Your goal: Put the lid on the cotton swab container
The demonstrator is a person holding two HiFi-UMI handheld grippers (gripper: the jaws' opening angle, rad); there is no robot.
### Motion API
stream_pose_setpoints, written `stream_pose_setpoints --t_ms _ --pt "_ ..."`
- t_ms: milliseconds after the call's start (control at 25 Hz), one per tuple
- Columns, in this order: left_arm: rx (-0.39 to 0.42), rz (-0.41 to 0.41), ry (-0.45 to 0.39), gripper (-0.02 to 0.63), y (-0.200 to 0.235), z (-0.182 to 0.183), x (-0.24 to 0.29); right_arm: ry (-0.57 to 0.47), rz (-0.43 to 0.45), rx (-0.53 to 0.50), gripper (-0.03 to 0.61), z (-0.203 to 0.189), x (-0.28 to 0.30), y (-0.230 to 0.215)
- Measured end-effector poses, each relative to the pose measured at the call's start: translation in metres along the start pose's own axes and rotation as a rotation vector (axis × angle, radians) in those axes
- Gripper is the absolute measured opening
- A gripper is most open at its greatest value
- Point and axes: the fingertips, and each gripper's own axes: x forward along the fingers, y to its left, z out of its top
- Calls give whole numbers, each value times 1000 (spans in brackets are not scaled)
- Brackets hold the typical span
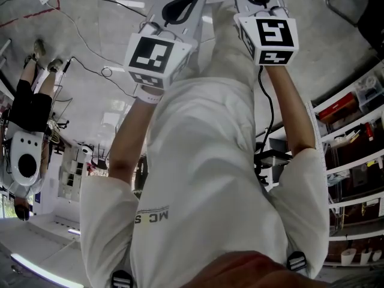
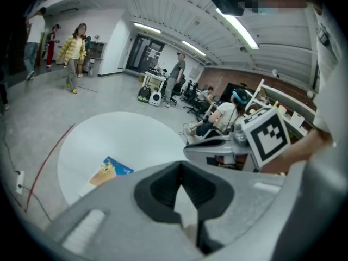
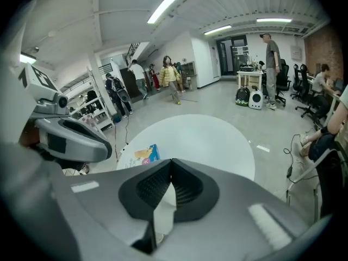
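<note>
We see a round white table [image 2: 130,137] beyond the left gripper [image 2: 181,166] fingers [image 2: 157,192]. One blue-and-orange packet [image 2: 111,171] lies flat on it, left of the fingers, near the table's edge.

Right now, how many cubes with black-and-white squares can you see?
2. The left cube sits on the left gripper, at the head view's left. The right cube sits on the right gripper, at that view's right. I see no others.

Two in hand, left tool [image 2: 181,170] and right tool [image 3: 171,165]; one round white table [image 3: 217,140]; one blue packet [image 3: 145,154].
</note>
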Motion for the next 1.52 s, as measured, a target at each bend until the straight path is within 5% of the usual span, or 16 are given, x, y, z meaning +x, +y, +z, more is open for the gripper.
stream_pose_setpoints --t_ms 1200,1520 --pt "131 39 -244 2 -147 160 -120 -230 100 -191 -6 144 -233 37" --pt "171 55 -322 2 -186 188 -146 -297 70 -204 -6 168 -291 31"
